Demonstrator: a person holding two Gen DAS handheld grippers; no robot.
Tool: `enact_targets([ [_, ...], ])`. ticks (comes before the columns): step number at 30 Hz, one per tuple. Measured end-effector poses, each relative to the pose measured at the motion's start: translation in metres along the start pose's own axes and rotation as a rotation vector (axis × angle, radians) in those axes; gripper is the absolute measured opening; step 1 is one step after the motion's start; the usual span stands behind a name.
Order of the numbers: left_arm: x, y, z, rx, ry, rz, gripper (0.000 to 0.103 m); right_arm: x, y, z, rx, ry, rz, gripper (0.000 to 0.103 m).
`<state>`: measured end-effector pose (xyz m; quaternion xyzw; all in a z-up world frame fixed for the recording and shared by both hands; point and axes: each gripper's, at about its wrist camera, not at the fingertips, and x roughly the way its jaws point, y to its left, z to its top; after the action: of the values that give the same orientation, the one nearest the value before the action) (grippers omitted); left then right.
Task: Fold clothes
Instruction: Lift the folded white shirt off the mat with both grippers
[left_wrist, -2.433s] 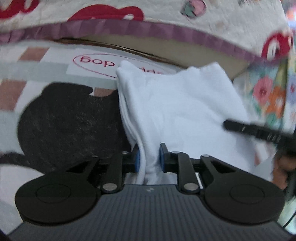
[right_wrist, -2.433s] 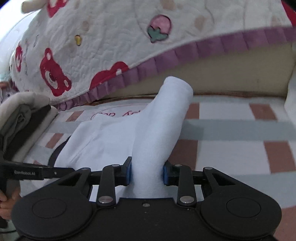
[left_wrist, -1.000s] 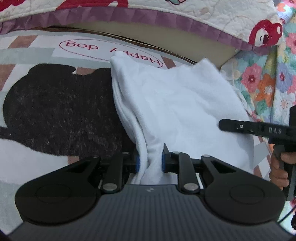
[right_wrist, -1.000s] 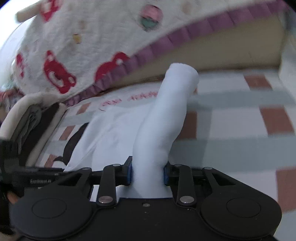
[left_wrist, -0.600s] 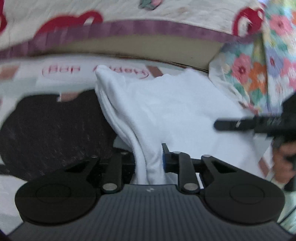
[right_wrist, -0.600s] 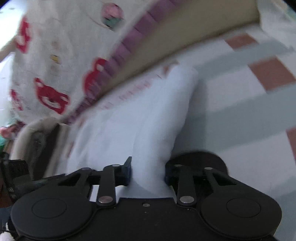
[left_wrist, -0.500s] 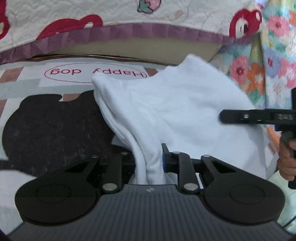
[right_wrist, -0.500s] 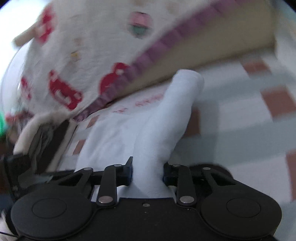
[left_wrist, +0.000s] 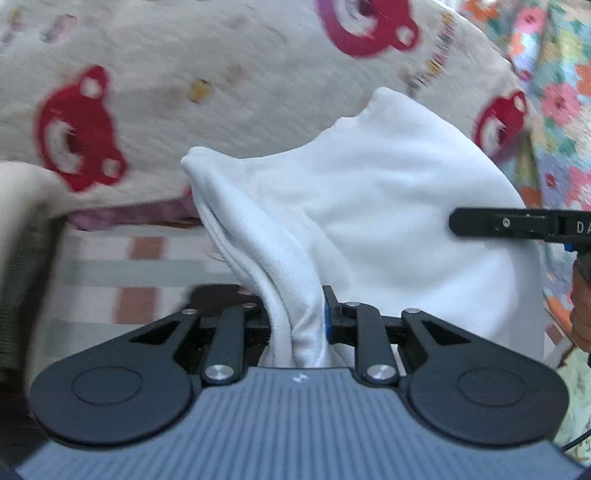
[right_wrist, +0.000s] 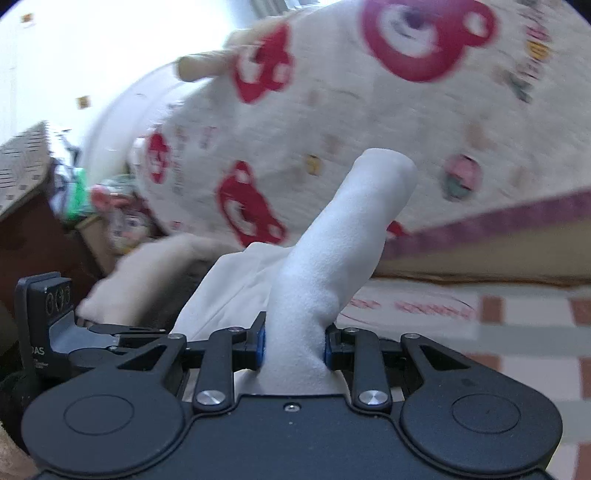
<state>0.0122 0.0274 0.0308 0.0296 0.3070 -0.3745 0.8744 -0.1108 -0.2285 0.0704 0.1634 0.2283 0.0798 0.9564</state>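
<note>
Both the left gripper (left_wrist: 297, 317) and right gripper (right_wrist: 294, 343) (each clamped on cloth) have lifted the soft white fleece garment (left_wrist: 388, 206) off the checked mat (left_wrist: 122, 273), ready for folding.

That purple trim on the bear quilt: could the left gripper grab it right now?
Probably not. The left gripper is already clamped on the white garment, whose bunched folds stand between it and the purple trim.

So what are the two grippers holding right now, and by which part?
Both clamp the white fleece garment: left gripper on a bunched folded edge, right gripper on a rolled corner.
</note>
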Motion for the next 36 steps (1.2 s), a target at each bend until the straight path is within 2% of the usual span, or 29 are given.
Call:
enact_targets([
  [3, -0.032, 0.022, 0.023, 0.027, -0.016, 0.075, 0.02, 0.018, 0.022, 0.022, 0.034, 0.022, 0.062, 0.032],
  [7, -0.079, 0.056, 0.05, 0.065, -0.045, 0.186, 0.02, 0.053, 0.063, 0.057, -0.003, 0.025, 0.159, 0.032],
  [12, -0.129, 0.109, 0.086, 0.021, -0.05, 0.284, 0.02, 0.093, 0.117, 0.101, -0.028, 0.043, 0.287, 0.032],
  [15, -0.147, 0.134, 0.106, 0.062, -0.071, 0.383, 0.02, 0.125, 0.141, 0.124, 0.023, 0.068, 0.383, 0.032],
  [18, -0.162, 0.171, 0.127, 0.038, -0.075, 0.442, 0.02, 0.16, 0.165, 0.141, 0.046, 0.09, 0.438, 0.032],
  [24, -0.153, 0.236, 0.148, 0.042, -0.015, 0.529, 0.02, 0.229, 0.199, 0.156, 0.152, 0.15, 0.504, 0.032],
  [29, -0.135, 0.286, 0.148, 0.032, 0.037, 0.582, 0.019, 0.284, 0.211, 0.135, 0.234, 0.199, 0.535, 0.032],
  [32, -0.108, 0.312, 0.137, 0.035, 0.094, 0.596, 0.019, 0.322, 0.206, 0.115, 0.367, 0.236, 0.57, 0.032],
  [33, -0.097, 0.32, 0.132, 0.023, 0.115, 0.59, 0.019, 0.334, 0.202, 0.108, 0.388, 0.237, 0.565, 0.032],
  [36, -0.066, 0.34, 0.116, -0.007, 0.182, 0.587, 0.019, 0.357, 0.196, 0.088, 0.342, 0.219, 0.465, 0.036],
])
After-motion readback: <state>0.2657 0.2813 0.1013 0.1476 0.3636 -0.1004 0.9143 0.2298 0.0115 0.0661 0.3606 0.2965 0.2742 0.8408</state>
